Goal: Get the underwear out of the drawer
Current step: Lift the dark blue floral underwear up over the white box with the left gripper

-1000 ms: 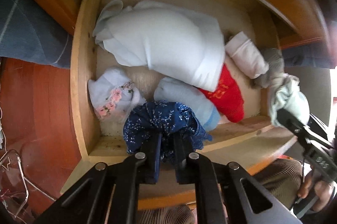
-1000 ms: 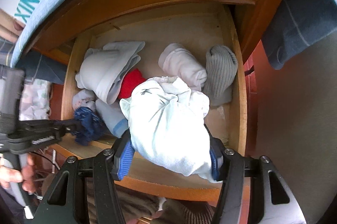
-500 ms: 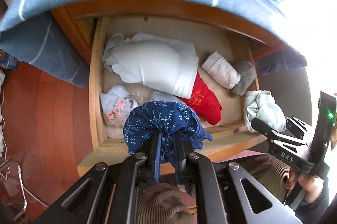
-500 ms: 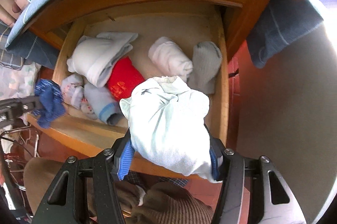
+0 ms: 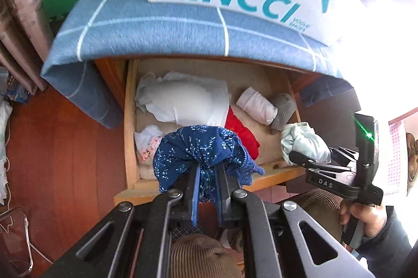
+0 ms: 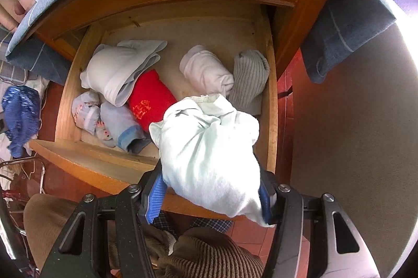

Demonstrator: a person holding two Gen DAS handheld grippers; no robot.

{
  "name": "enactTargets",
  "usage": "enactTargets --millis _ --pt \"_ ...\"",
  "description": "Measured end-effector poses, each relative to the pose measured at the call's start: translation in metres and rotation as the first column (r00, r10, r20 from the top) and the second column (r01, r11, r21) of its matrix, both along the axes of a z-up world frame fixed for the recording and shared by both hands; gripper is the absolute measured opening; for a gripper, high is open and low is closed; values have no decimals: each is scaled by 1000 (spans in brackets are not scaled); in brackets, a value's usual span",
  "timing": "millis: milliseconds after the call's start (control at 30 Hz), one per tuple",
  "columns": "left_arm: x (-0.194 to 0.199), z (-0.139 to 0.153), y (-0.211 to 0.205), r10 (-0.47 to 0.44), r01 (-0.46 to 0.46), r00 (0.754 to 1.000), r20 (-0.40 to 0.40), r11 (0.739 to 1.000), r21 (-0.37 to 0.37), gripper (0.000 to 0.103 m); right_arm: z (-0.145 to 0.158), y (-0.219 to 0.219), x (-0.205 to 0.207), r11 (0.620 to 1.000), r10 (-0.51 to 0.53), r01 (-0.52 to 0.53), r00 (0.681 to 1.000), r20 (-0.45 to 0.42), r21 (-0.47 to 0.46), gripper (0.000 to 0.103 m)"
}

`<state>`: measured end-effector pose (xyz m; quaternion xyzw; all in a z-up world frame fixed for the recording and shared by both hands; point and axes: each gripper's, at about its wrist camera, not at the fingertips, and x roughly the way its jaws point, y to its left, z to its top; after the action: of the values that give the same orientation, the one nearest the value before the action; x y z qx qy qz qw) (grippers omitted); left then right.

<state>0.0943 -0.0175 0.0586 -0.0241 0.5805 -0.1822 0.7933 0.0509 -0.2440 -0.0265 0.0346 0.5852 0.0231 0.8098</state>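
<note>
The left gripper [image 5: 207,173] has risen clear of the drawer [image 5: 129,121]; its jaws are clamped tight on the dark blue floral underwear [image 5: 201,147], which previously hung just above the drawer front and now hangs above and in front of it, at 6 o'clock of the opening. The right gripper [image 6: 211,189] has kept its place, jaws clamped on the pale green underwear [image 6: 209,147] over the drawer's front edge at 5 o'clock. Both garments are therefore out of the drawer. Rolled items remain inside: a white bundle [image 6: 117,69] at 10 o'clock, a red roll [image 6: 150,97] centre, and a grey roll [image 6: 248,79] at 2 o'clock. Extraction of these two pieces appears complete; setting them down is the likely next step.
</note>
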Motion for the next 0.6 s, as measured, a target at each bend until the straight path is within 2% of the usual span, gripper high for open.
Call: enactTargets --millis 300,600 --pt "-9 53 8 15 -13 993 115 1000 -13 9 -1 2 -1 1000 1 -1 1000 7 -23 54" --pt "-2 129 11 27 -19 965 260 999 -33 9 0 3 -2 999 4 -4 1000 7 -36 54"
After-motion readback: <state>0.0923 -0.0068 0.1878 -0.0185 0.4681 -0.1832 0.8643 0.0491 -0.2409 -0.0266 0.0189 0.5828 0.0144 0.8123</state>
